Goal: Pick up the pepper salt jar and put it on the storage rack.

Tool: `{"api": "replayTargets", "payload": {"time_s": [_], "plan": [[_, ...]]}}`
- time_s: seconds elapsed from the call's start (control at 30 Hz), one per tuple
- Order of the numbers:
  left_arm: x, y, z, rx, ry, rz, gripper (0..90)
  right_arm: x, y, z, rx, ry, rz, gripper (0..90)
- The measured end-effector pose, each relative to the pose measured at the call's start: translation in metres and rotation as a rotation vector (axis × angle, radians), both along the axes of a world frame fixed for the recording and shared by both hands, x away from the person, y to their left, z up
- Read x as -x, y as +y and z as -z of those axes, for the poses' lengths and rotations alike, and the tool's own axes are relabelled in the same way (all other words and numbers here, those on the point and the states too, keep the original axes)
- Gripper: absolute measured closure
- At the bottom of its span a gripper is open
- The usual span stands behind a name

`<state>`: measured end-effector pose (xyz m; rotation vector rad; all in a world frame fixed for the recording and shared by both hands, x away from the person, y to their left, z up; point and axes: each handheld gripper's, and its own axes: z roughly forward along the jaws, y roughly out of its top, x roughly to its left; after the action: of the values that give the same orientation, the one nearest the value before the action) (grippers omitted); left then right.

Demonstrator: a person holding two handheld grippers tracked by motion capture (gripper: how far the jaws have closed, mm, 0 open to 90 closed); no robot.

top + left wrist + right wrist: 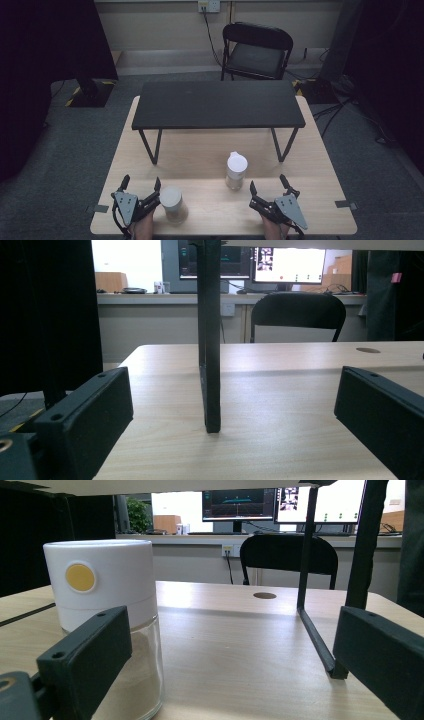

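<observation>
both jaws spread wide, empty. your left hand-held gripper (142,186) sits just left of the near jar (173,204); your right hand-held gripper (270,188) just right of the far jar (236,171). careless closing could tip either glass jar.

Two jars (173,202) (236,170) before shelf (217,104), on table (315,165)

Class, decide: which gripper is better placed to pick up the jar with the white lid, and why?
Right. The right gripper is open just right of the white-lidded jar. The left gripper, also open, sits beside the other jar.
</observation>
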<state>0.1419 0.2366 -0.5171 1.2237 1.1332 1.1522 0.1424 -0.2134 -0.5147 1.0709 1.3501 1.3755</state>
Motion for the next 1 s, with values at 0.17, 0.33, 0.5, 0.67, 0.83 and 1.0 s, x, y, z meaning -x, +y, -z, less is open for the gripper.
{"api": "replayTargets", "payload": {"time_s": [0.17, 0.33, 0.5, 0.67, 0.83, 1.0], "plan": [[-0.0001, 0.0004, -0.0001, 0.002, 0.001, 0.002, 1.7, 0.0001, -0.0001, 0.0001, 0.0, -0.001, 0.0, 1.2], [-0.0001, -0.0016, -0.0005, 0.001, 0.003, -0.009, 0.5, -0.0001, -0.0003, -0.0001, 0.0, 0.001, -0.001, 1.2], [-0.0004, -0.0002, -0.0001, 0.002, 0.001, -0.002, 0.3, -0.0002, -0.0005, -0.0002, 0.0, 0.001, -0.002, 1.2], [-0.0018, 0.0005, -0.0015, 0.0, 0.008, 0.004, 0.1, -0.0003, -0.0005, -0.0003, 0.0, 0.001, -0.002, 1.2], [-0.0029, 0.0021, -0.0035, 0.0, 0.019, 0.015, 0.1, -0.0004, -0.0008, -0.0004, -0.001, 0.002, -0.003, 1.2], [-0.0036, 0.0029, -0.0067, 0.011, 0.017, 0.02, 0.2, -0.0003, -0.001, -0.0002, -0.001, 0.001, -0.005, 1.2]]}}
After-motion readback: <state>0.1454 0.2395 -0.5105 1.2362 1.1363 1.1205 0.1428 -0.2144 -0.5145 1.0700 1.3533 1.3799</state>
